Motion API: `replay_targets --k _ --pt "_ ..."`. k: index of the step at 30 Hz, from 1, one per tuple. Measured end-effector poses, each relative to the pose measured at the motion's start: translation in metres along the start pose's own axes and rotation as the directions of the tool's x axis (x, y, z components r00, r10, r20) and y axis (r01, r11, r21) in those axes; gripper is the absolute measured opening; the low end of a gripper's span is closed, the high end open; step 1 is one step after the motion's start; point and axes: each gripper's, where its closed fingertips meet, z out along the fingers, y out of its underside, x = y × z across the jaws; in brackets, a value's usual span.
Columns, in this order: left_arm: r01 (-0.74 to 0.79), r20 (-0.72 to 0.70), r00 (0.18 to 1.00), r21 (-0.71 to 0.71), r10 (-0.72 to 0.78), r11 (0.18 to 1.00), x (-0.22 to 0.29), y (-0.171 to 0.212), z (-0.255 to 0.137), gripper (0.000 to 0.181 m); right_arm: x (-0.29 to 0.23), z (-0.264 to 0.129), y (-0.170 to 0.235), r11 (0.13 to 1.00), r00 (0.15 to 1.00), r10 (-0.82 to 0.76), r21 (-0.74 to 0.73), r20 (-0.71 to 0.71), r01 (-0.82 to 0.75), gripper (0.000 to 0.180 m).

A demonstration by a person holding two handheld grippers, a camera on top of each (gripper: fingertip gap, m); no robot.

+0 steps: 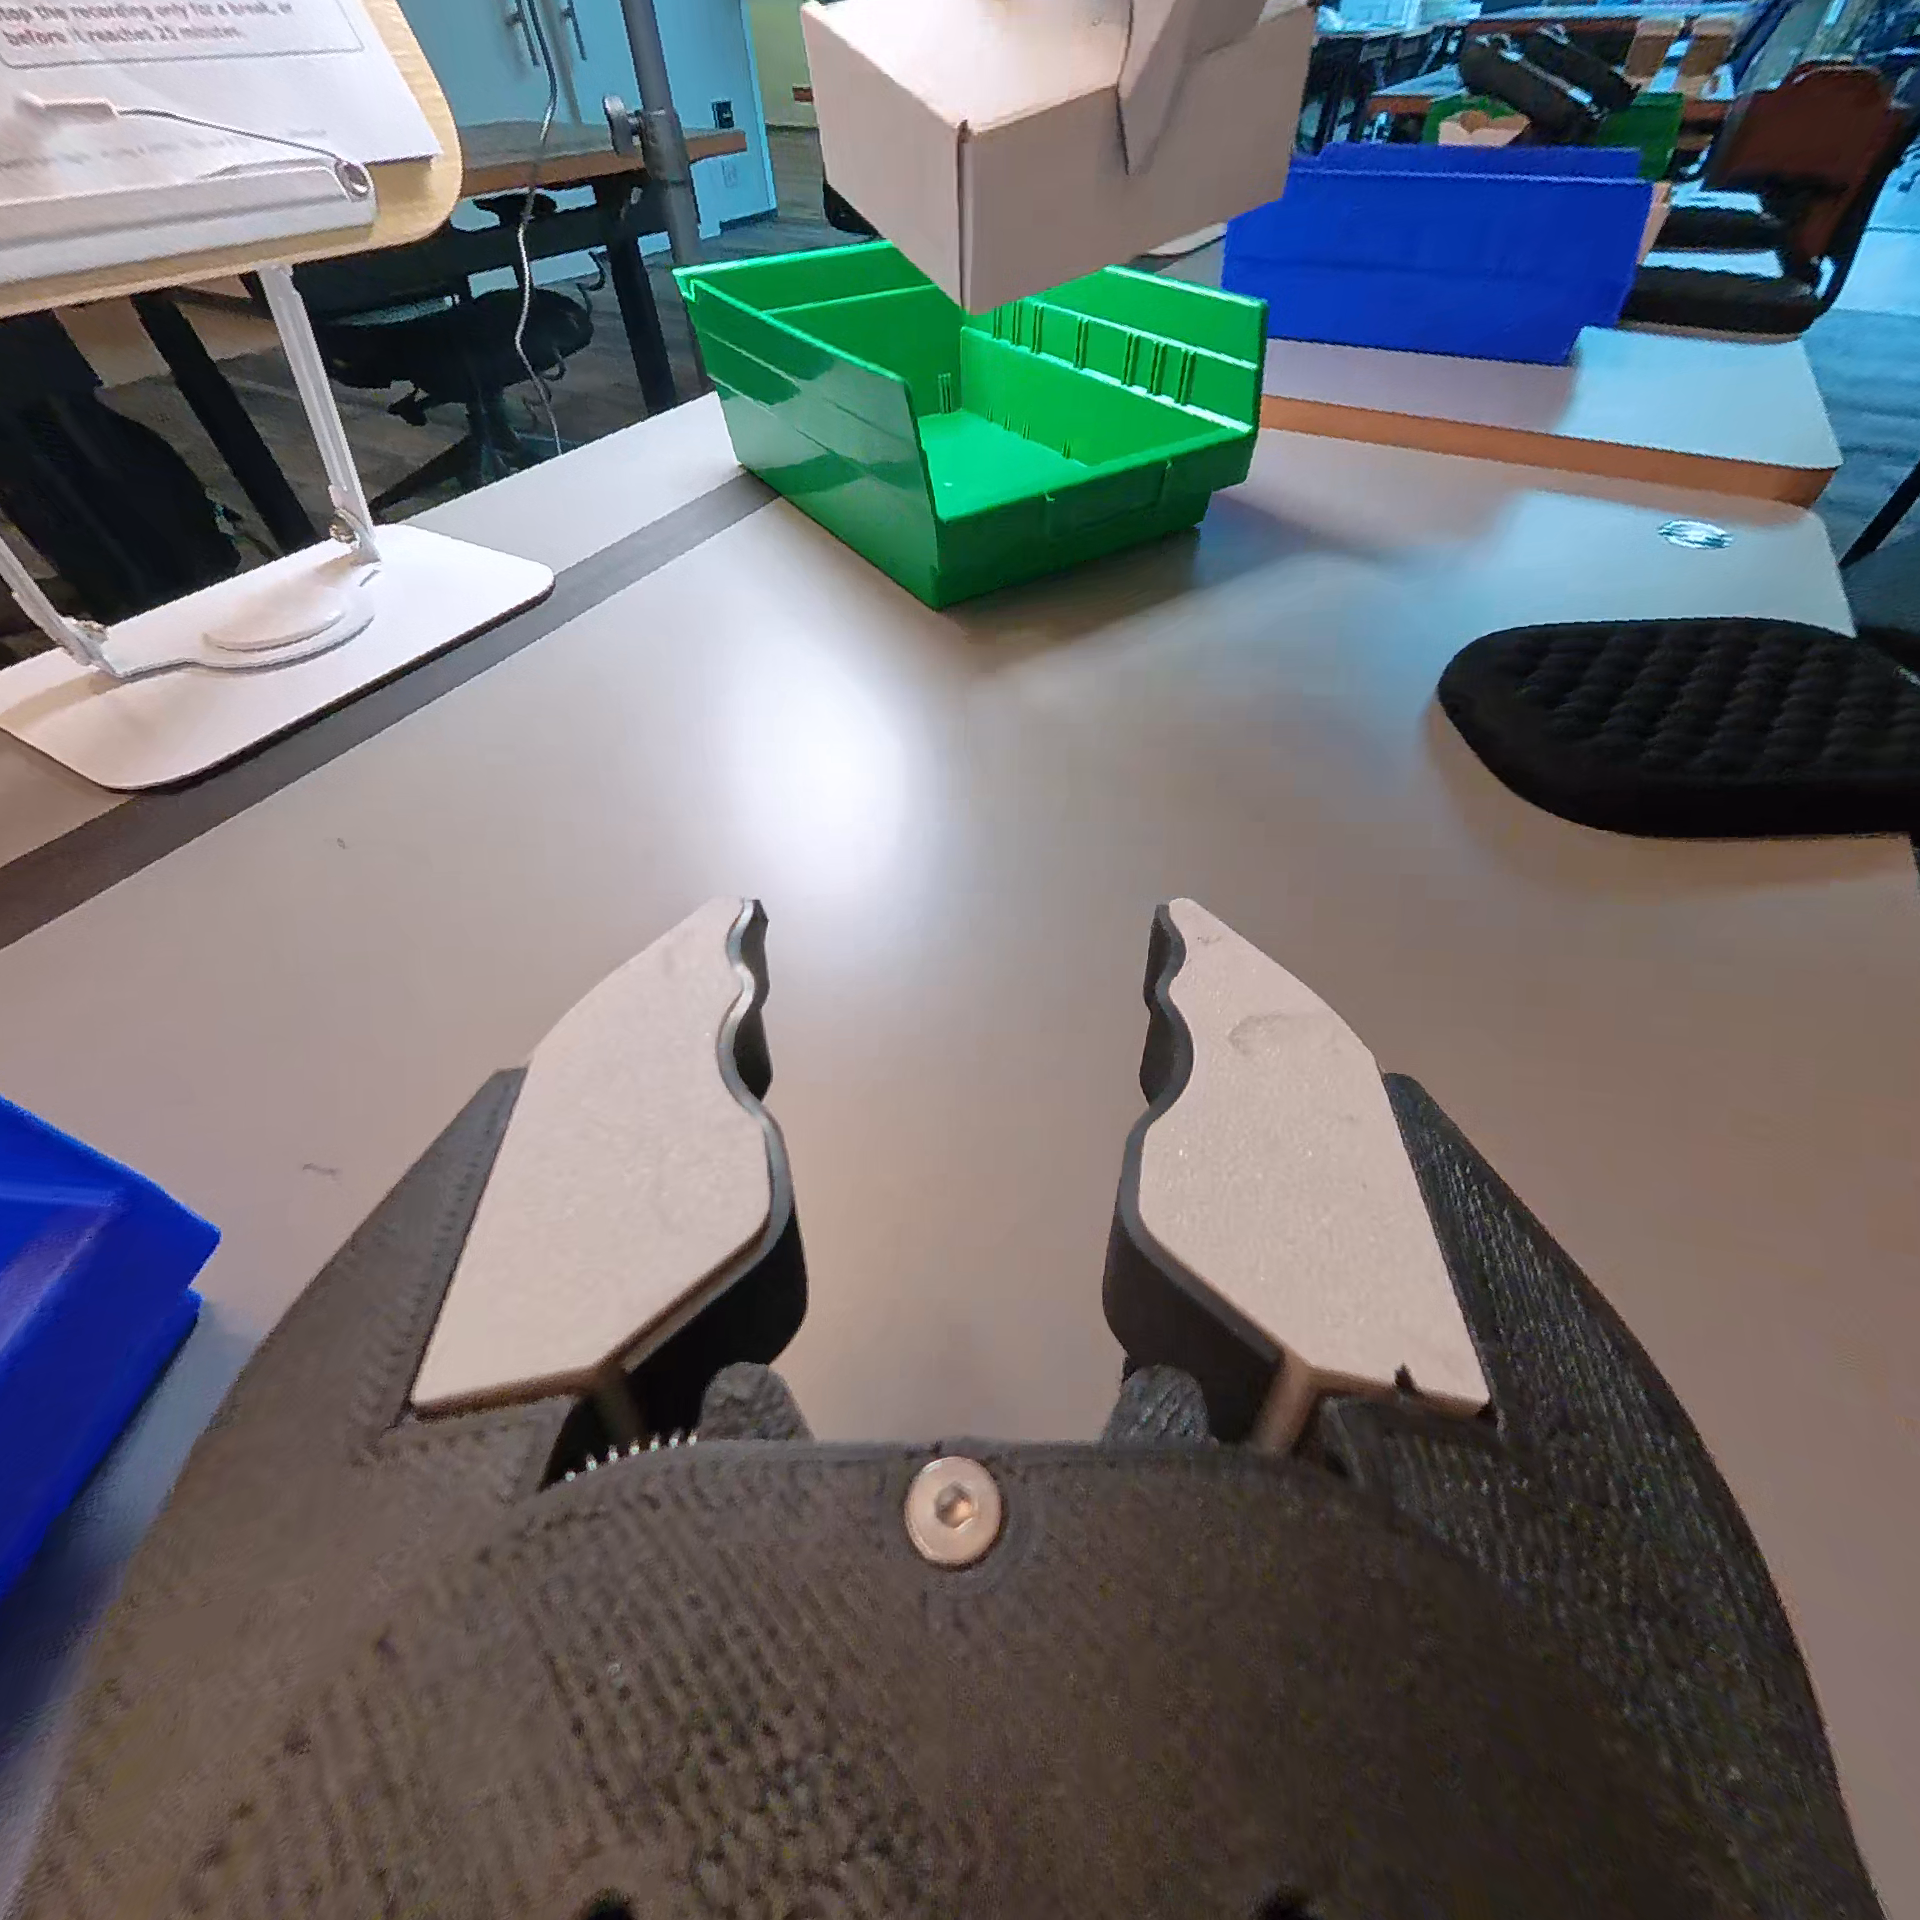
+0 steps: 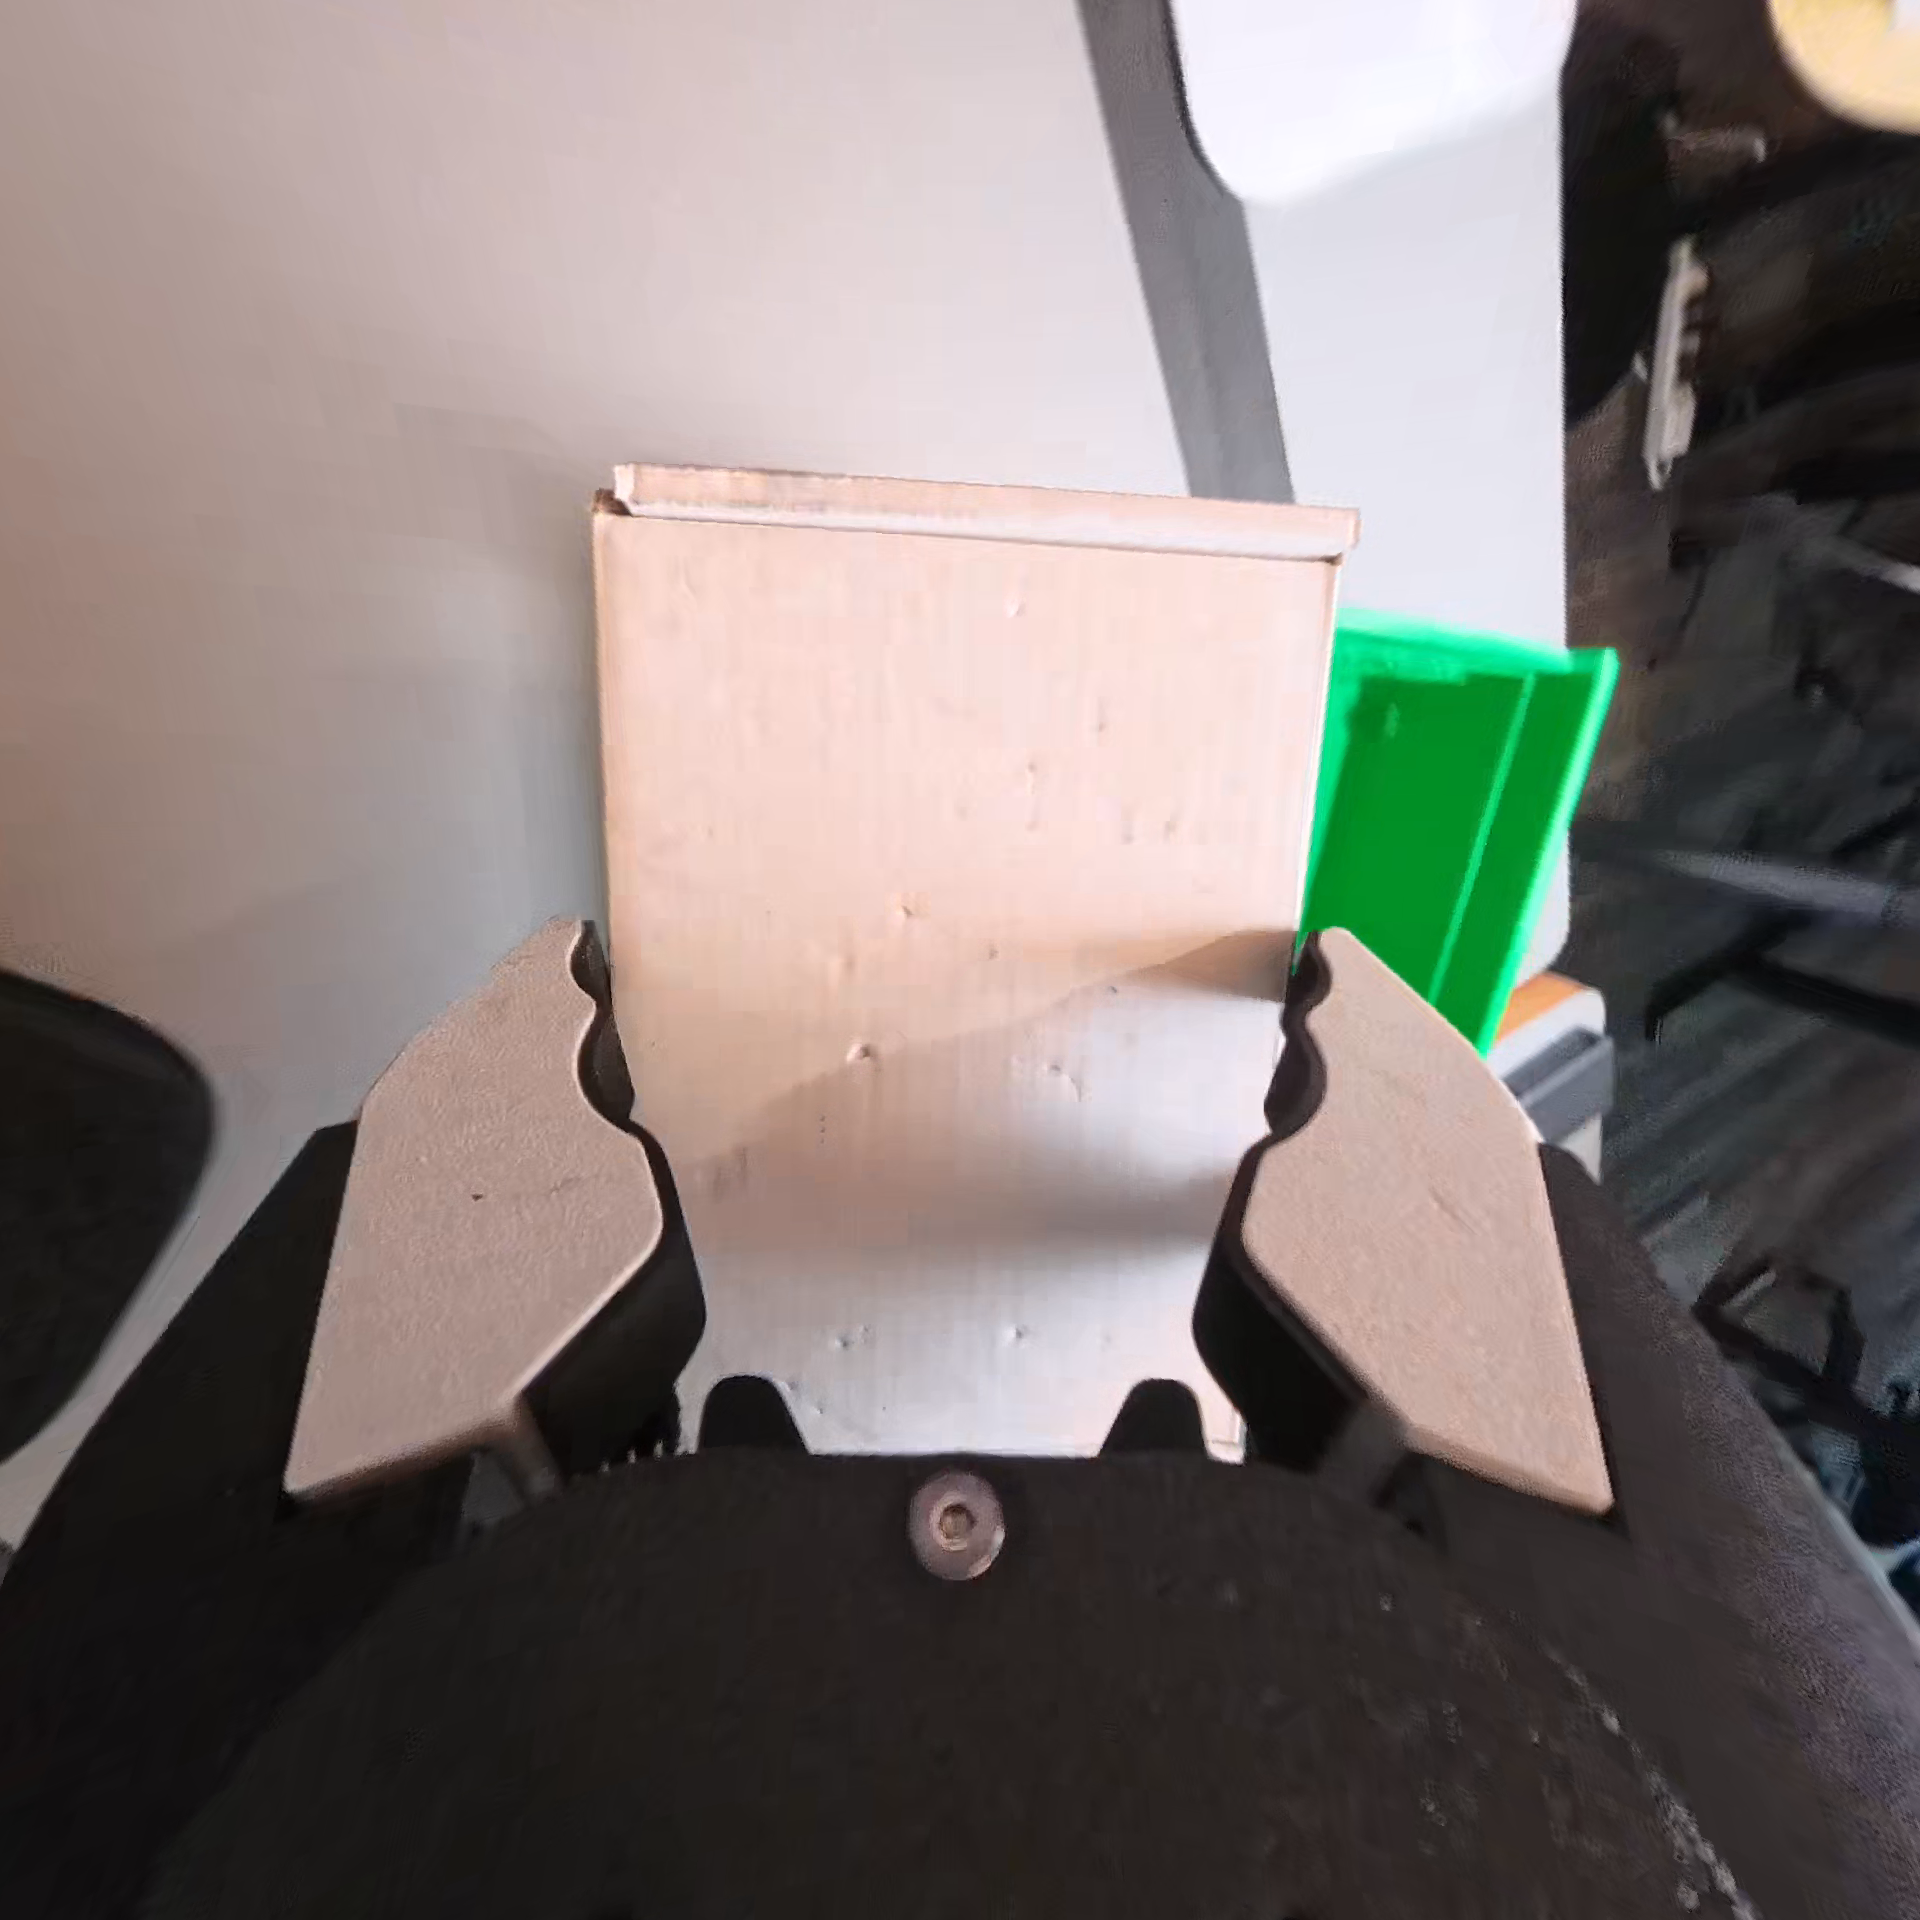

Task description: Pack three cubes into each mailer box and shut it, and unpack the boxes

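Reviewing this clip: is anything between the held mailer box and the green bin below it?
Nothing visible. The white mailer box, gripped by the right tongs, hangs in the air above the green bin, whose visible compartments look empty. The left tongs are open, low over the table, well clear.

Left gripper [image 1: 956,935] agape, right gripper [image 2: 951,961] clamped

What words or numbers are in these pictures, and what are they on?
White sheet on the stand: printed lines of words, but I don't copy out writing.
Round mark on the table: too small to read.
Mailer box, green bin, blue bin: no writing shows.
Right wrist view: no writing at all.
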Motion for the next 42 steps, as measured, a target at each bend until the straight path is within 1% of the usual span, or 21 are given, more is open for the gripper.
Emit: replay_targets --k 3,6,11,16,18,19,20,24,28,30,32,34,35,37,39,41,42 --pt "-0.001 0.014 1.0 -0.02 0.001 1.0 -0.003 0.007 0.004 0.069 0.039 0.027 0.031 0.997 0.998 0.06 -0.048 -0.011 -0.06 0.121" --pt "0.022 0.009 1.0 -0.032 -0.022 0.999 -0.003 0.013 0.008 0.069 0.064 0.063 0.05 0.992 0.996 0.086 -0.092 -0.007 -0.086 0.121" --pt "0.048 0.034 0.998 -0.033 -0.047 0.998 -0.011 0.018 0.011 0.069 0.089 0.122 0.063 0.987 0.995 0.097 -0.126 0.007 -0.095 0.121" --pt "0.07 0.049 0.996 -0.041 -0.068 0.997 -0.017 0.025 0.014 0.069 0.106 0.16 0.076 0.983 0.997 0.076 -0.168 0.003 -0.074 0.121" --pt "0.077 0.046 0.996 -0.05 -0.075 0.996 -0.017 0.028 0.016 0.069 0.111 0.169 0.08 0.98 0.998 0.061 -0.19 -0.004 -0.06 0.121" --pt "0.08 0.044 0.996 -0.057 -0.077 0.995 -0.017 0.029 0.017 0.069 0.114 0.169 0.08 0.98 0.998 0.058 -0.192 -0.01 -0.059 0.117" --pt "0.081 0.042 0.996 -0.059 -0.078 0.995 -0.017 0.03 0.018 0.069 0.12 0.169 0.078 0.982 0.998 0.044 -0.184 -0.041 -0.05 0.107" --pt "0.08 0.032 0.996 -0.056 -0.078 0.995 -0.015 0.029 0.018 0.07 0.13 0.165 0.083 0.974 0.995 0.011 -0.226 -0.1 -0.033 0.108" --pt "0.072 0.037 0.997 -0.038 -0.071 0.997 -0.015 0.024 0.015 0.069 0.128 0.149 0.079 0.978 0.977 -0.056 -0.21 -0.205 0.012 0.096" --pt "0.07 0.034 0.997 -0.025 -0.069 0.997 -0.014 0.02 0.013 0.069 0.115 0.136 0.07 0.988 0.972 -0.031 -0.151 -0.233 -0.005 0.094" --pt "0.065 0.032 0.997 -0.014 -0.065 0.998 -0.013 0.017 0.011 0.069 0.097 0.116 0.054 0.999 0.964 0.008 -0.042 -0.267 -0.02 0.088" --pt "0.062 0.032 0.998 -0.005 -0.062 0.998 -0.012 0.015 0.01 0.069 0.069 0.091 0.027 0.988 0.962 0.093 0.141 -0.257 -0.058 0.085" --pt "0.062 0.034 0.998 -0.002 -0.062 0.998 -0.012 0.014 0.01 0.069 0.055 0.077 0.014 0.966 0.957 0.155 0.242 -0.247 -0.094 0.084" --pt "0.064 0.039 0.997 -0.001 -0.064 0.998 -0.012 0.013 0.01 0.069 0.017 0.051 -0.013 0.884 0.955 0.247 0.442 -0.166 -0.152 0.081" --pt "0.066 0.051 0.997 0.004 -0.066 0.998 -0.013 0.011 0.009 0.068 -0.024 0.03 -0.034 0.759 0.941 0.335 0.603 -0.038 -0.246 0.078" --pt "0.063 0.069 0.996 0.006 -0.063 0.998 -0.016 0.01 0.007 0.068 -0.065 0.018 -0.048 0.621 0.907 0.408 0.696 0.104 -0.359 0.075" --pt "0.06 0.08 0.995 0.011 -0.061 0.998 -0.018 0.009 0.006 0.068 -0.086 0.017 -0.053 0.559 0.887 0.427 0.719 0.177 -0.413 0.075"
